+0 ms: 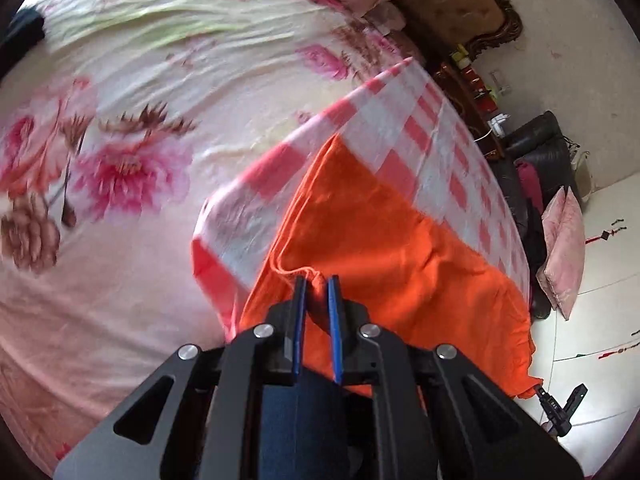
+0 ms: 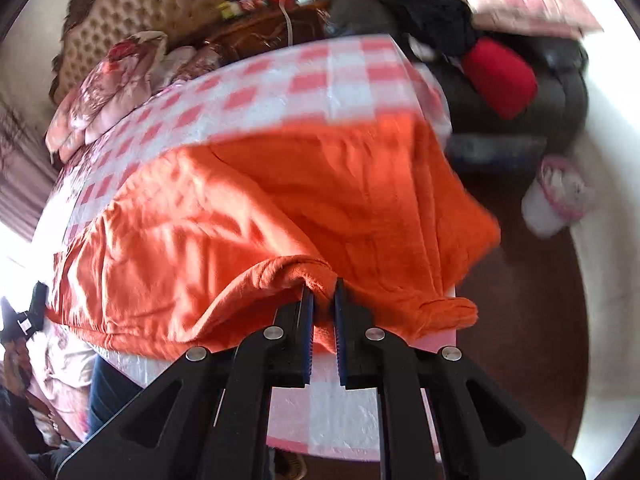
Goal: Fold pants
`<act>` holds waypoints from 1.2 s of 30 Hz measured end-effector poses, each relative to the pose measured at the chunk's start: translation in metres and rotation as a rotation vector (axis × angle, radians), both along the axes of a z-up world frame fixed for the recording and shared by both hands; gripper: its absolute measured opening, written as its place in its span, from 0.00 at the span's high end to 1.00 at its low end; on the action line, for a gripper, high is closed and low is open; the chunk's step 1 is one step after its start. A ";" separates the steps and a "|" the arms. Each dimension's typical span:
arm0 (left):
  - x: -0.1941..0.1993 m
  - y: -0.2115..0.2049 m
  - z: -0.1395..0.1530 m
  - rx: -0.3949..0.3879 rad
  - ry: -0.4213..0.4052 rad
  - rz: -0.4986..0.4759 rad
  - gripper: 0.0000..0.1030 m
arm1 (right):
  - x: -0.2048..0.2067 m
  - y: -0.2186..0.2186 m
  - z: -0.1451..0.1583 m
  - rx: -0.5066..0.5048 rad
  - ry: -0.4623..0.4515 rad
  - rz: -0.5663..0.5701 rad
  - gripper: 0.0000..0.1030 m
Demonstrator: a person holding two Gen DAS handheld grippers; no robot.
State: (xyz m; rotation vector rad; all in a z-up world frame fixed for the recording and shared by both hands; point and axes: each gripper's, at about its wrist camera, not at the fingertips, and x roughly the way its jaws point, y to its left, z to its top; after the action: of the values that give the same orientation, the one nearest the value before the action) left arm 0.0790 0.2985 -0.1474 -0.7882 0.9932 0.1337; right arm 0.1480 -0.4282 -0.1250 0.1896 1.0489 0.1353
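Left gripper (image 1: 317, 280) pinches a bunched fold of the soft orange cotton pants (image 1: 384, 240), which drape over the pink-and-white checked cloth (image 1: 400, 120) on the floral bedsheet (image 1: 140, 80). Right gripper (image 2: 324, 285) clamps another fold. Light, floppy fabric, I'd say; hold hems or waistband corners.

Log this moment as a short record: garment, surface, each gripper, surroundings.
garment: orange pants, spread over the surface, near edge bunched and lifted
surface: pink-and-white checked cloth over a floral bedsheet
left gripper: shut on a fold of the pants
right gripper: shut on a fold of the pants' near edge
surroundings: tufted headboard, dark chair piled with clothes, pink pillow leaning on the floor
fold status: not yet folded; both near corners gripped
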 end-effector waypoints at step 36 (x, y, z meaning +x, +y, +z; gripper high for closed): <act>-0.019 0.032 -0.103 -0.372 -0.220 -0.375 0.92 | -0.001 0.014 -0.021 -0.270 0.115 -0.025 0.90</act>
State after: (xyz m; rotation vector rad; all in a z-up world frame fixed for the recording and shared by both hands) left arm 0.0598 0.3305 -0.2502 -0.9156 0.9497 -0.4645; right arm 0.1470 -0.4147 -0.1463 -0.0342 1.1673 -0.0408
